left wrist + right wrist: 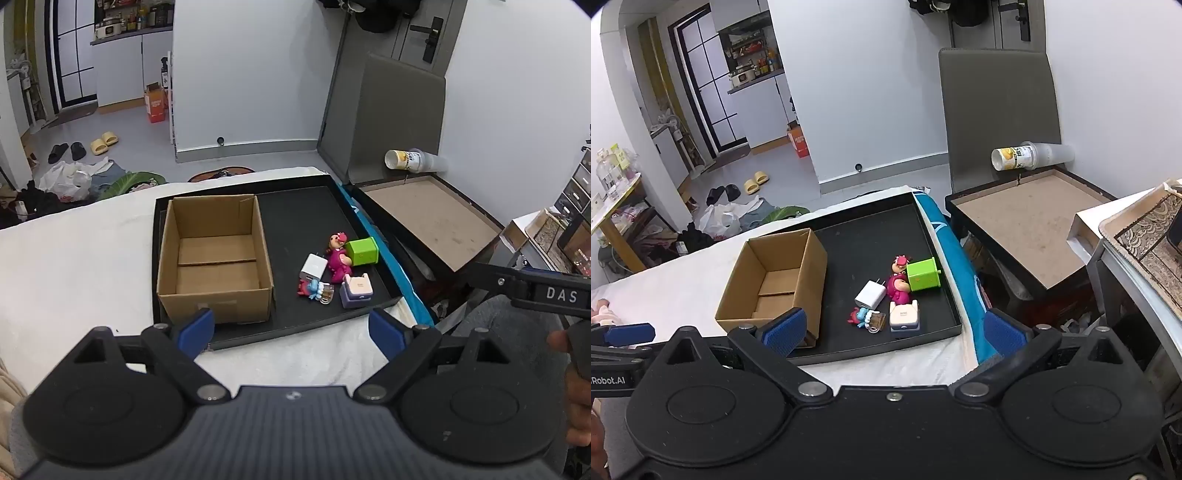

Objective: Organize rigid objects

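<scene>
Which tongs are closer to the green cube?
Right, though narrowly. The right tongs hang open almost straight before the green cube; the left tongs hover open nearer the cardboard box.

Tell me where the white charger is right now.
The white charger lies on the black tray, right of the cardboard box in both views, touching the pink figurine and just above the small blue toy.

White walls [879, 92], grey floor [783, 166], grey chair [997, 110], kitchen shelves [753, 62] in bkgd.
</scene>
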Motion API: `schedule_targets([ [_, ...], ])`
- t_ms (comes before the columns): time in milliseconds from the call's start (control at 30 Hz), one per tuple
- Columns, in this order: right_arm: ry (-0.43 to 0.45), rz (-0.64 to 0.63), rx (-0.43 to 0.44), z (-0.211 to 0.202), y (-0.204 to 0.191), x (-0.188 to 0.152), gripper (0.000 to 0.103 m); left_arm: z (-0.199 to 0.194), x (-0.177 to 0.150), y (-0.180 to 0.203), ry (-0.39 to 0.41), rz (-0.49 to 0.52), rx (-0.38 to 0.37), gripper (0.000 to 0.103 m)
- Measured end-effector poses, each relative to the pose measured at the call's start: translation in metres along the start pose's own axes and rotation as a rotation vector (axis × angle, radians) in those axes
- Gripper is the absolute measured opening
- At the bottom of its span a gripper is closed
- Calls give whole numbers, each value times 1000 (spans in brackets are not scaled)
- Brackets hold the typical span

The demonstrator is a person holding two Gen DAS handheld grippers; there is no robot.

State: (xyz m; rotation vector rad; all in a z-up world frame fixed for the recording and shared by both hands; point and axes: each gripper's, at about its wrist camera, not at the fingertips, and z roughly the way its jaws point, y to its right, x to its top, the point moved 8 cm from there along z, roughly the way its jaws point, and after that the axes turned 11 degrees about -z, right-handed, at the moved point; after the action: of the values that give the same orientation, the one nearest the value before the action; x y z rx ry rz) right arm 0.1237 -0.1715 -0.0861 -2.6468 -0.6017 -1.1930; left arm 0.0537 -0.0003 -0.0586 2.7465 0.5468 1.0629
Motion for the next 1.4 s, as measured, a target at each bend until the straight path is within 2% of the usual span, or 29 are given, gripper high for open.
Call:
schedule_targets([
  [267,-3,5,-5,-1,1,-1,103,-1,-2,12,10,19,26,90],
  [333,-5,13,2,-2,-2,-1,103,-4,1,4,6,21,2,90],
  [633,20,22,-25,-10,13,4,103,-7,3,5,7,24,5,90],
  [1400,13,10,-15,-10,11,2,103,-9,4,7,6,29,20,90],
])
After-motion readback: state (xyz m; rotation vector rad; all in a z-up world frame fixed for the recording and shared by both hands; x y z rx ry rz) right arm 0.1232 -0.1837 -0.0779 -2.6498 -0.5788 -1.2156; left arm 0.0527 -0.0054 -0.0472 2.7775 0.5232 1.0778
